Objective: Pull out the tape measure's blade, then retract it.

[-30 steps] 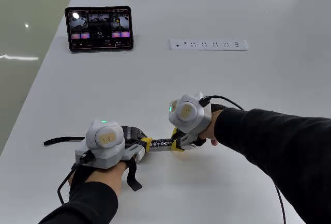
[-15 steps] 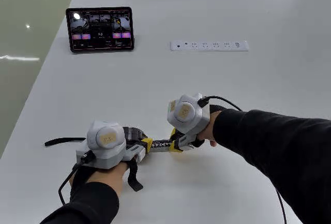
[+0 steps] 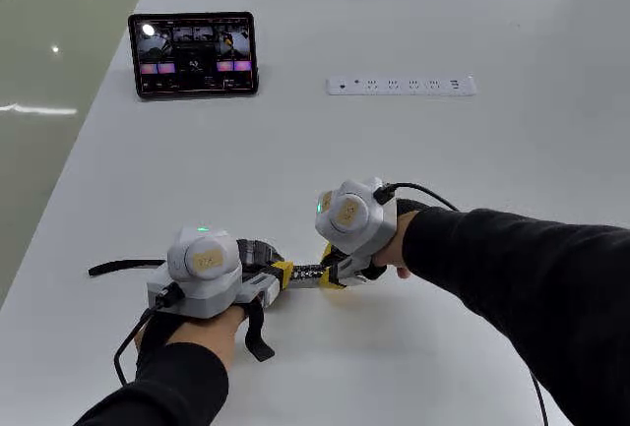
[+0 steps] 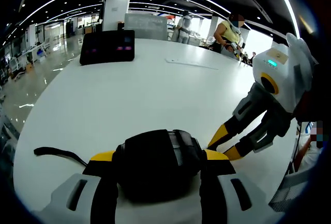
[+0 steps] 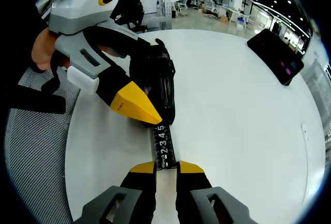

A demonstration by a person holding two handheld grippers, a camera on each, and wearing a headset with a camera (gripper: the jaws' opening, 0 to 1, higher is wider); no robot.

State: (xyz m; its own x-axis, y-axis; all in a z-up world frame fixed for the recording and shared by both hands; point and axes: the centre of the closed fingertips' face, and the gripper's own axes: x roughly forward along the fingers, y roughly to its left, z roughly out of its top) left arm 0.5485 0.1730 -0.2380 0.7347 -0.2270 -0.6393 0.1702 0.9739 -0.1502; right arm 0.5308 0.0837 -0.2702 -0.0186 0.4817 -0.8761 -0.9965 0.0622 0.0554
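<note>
Left tongs (image 4: 160,158) clamp case (image 5: 162,87); right tongs (image 5: 165,168) pinch blade (image 5: 163,149).

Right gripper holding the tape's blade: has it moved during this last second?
Yes, slightly: against the power strip, the right gripper slid left toward the tape measure, shortening the exposed blade.

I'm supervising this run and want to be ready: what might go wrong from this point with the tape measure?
The right gripper pinches only the very end of the blade, which is a short way out. If it slips, the blade may snap back sharply. The left gripper clamps the rounded black tape measure case at its sides, so an off-axis pull might twist it loose from the jaws.
</note>
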